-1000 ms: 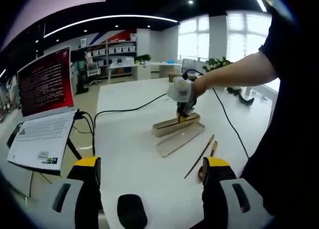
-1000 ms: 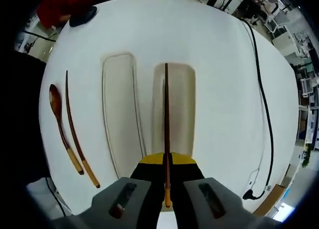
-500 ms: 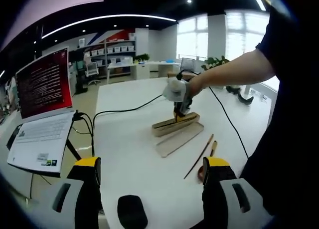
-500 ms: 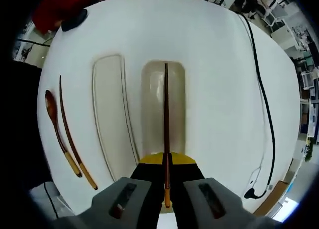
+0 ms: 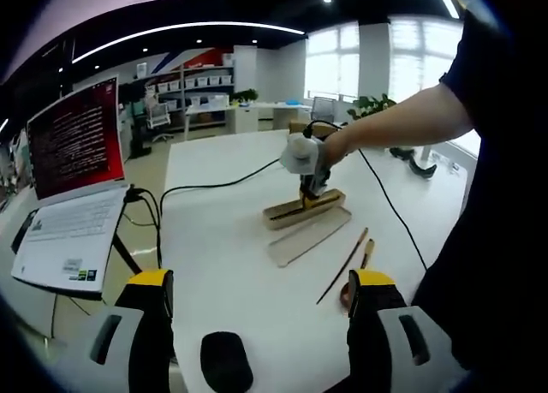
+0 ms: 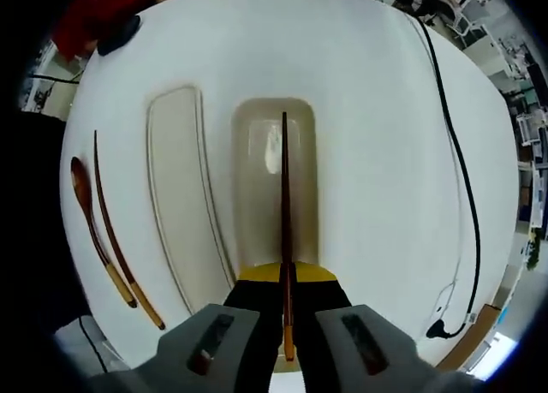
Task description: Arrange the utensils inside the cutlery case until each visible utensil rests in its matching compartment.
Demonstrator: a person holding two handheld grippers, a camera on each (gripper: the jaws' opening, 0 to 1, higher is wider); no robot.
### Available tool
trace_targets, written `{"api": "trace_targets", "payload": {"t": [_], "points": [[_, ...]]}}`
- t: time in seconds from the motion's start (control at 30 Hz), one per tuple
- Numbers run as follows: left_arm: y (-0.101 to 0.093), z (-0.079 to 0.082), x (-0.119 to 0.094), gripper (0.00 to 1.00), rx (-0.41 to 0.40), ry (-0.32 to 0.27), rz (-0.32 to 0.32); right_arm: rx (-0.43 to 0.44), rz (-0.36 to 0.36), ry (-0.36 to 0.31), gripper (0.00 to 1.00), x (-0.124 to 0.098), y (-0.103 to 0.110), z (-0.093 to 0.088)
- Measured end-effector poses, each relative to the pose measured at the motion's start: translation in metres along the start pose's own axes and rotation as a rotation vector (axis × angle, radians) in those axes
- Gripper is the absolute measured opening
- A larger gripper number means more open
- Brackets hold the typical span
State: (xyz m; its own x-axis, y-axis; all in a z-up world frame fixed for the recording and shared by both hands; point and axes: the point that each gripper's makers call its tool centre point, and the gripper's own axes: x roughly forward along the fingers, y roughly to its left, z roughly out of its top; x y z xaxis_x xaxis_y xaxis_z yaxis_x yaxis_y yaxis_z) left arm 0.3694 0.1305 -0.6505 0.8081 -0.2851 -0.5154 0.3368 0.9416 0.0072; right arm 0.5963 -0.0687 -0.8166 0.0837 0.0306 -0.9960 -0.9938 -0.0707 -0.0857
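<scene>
Right gripper view: right gripper (image 6: 287, 312) pinches a chopstick (image 6: 285, 213) above the cutlery case (image 6: 274, 187). Its lid (image 6: 175, 192), second chopstick (image 6: 116, 222) and spoon (image 6: 86, 200) lie at nine o'clock. Left gripper (image 5: 261, 294) is spread, holding nothing.

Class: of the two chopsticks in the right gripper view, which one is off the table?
The chopstick clamped in the right gripper, over the case tray; the other chopstick lies beside the spoon.

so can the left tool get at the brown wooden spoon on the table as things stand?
Probably yes. The left tool is open and holds nothing, and the brown wooden spoon lies on the white table beside a loose chopstick, with bare tabletop between.
</scene>
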Motion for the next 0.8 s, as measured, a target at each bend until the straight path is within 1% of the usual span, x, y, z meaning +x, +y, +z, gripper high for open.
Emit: {"api": "trace_targets", "payload": {"t": [0.1, 0.13, 0.23, 0.37, 0.43, 0.5, 0.6, 0.7, 0.8], "points": [[-0.001, 0.001, 0.001, 0.86, 0.000, 0.001, -0.001, 0.010, 0.000, -0.003, 0.00, 0.000, 0.001, 0.000], [-0.002, 0.000, 0.001, 0.86, 0.001, 0.002, -0.002, 0.019, 0.013, -0.001, 0.00, 0.000, 0.003, -0.001], [-0.003, 0.002, 0.002, 0.86, 0.002, 0.002, -0.005, 0.018, -0.008, -0.024, 0.00, -0.001, -0.001, 0.000], [-0.005, 0.005, 0.002, 0.86, 0.006, -0.004, -0.009, 0.027, -0.019, -0.044, 0.00, -0.007, -0.004, -0.004], [-0.006, 0.006, 0.003, 0.86, 0.013, -0.003, -0.013, 0.048, -0.021, -0.048, 0.00, -0.010, -0.006, -0.005], [-0.007, 0.008, 0.002, 0.86, 0.016, -0.008, -0.016, 0.049, -0.045, -0.058, 0.01, -0.012, -0.012, -0.006], [-0.007, 0.011, 0.000, 0.86, 0.023, -0.016, -0.017, 0.052, -0.059, -0.063, 0.00, -0.017, -0.013, -0.008], [-0.005, 0.012, -0.003, 0.86, 0.024, -0.027, -0.010, 0.061, -0.064, -0.070, 0.01, -0.023, -0.011, -0.010], [-0.004, 0.009, -0.007, 0.86, 0.020, -0.030, -0.003, 0.057, -0.081, -0.097, 0.02, -0.031, -0.007, -0.008]]}}
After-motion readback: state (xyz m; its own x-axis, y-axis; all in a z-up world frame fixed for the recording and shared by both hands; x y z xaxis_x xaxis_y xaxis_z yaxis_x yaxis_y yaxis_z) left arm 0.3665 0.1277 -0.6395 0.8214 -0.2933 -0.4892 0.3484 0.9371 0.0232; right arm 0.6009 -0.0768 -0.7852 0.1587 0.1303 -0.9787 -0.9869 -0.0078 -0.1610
